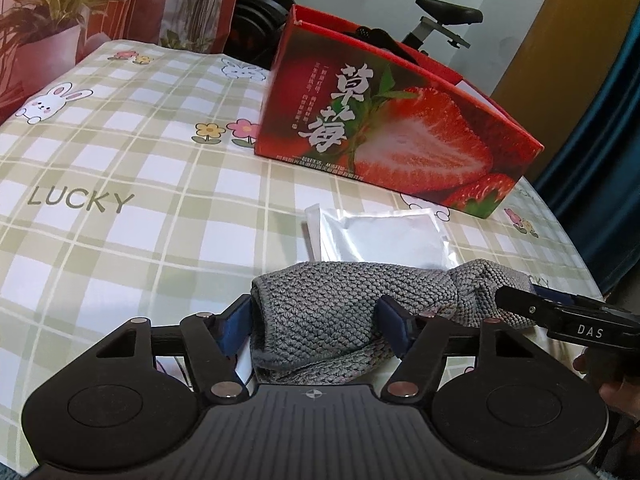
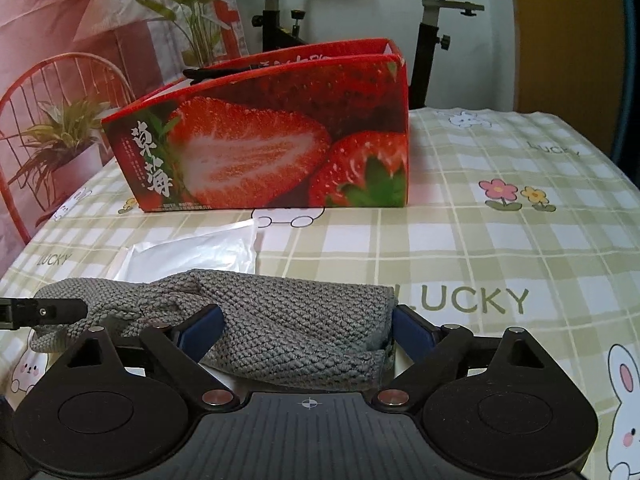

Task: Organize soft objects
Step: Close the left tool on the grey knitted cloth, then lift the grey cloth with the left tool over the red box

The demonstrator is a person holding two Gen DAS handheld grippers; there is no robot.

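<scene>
A grey knitted cloth lies rolled near the table's front edge; it also shows in the right wrist view. My left gripper is shut on its left end, blue pads pressing both sides. My right gripper is shut on its right end, and its black finger shows in the left wrist view. A red strawberry box stands open-topped behind it, also in the right wrist view. A clear plastic pouch lies flat between cloth and box, also in the right wrist view.
The table wears a green checked cloth with rabbits and "LUCKY" print. A potted plant and a red chair stand at the left. An exercise bike stands behind the box.
</scene>
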